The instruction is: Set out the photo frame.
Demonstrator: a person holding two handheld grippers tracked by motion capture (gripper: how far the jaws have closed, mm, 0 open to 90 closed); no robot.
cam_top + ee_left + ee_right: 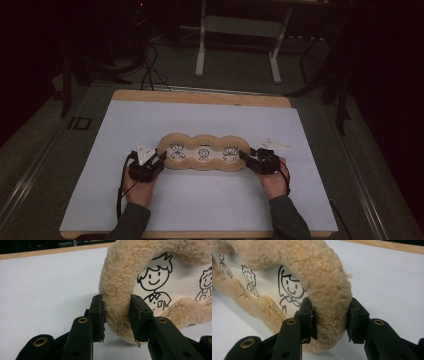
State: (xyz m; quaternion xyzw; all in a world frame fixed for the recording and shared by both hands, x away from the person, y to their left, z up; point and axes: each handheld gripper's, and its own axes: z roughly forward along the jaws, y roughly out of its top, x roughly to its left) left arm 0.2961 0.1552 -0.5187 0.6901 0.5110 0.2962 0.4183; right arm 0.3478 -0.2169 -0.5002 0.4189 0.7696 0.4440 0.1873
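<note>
White table (pixel 200 200) holds one fleecy cushion (pixel 202 137) with three cartoon figures (pixel 203 153); left gripper (pixel 159 159) and right gripper (pixel 245 157) each clamp one end.

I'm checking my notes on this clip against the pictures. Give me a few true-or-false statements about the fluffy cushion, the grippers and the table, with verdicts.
1. The left gripper has its fingers pressed on the rim of the fluffy cushion. True.
2. The right gripper hangs apart from the cushion. False: its fingers clamp the fleecy rim at the cushion's other end.
3. The cushion's white middle panel carries three cartoon figures. True.
4. The cushion is a plain round ring. False: it is a long shape with three lobes.
5. The white mat lies on a wooden table. True.
6. Both grippers hold the same end of the cushion. False: one holds each end.
</note>
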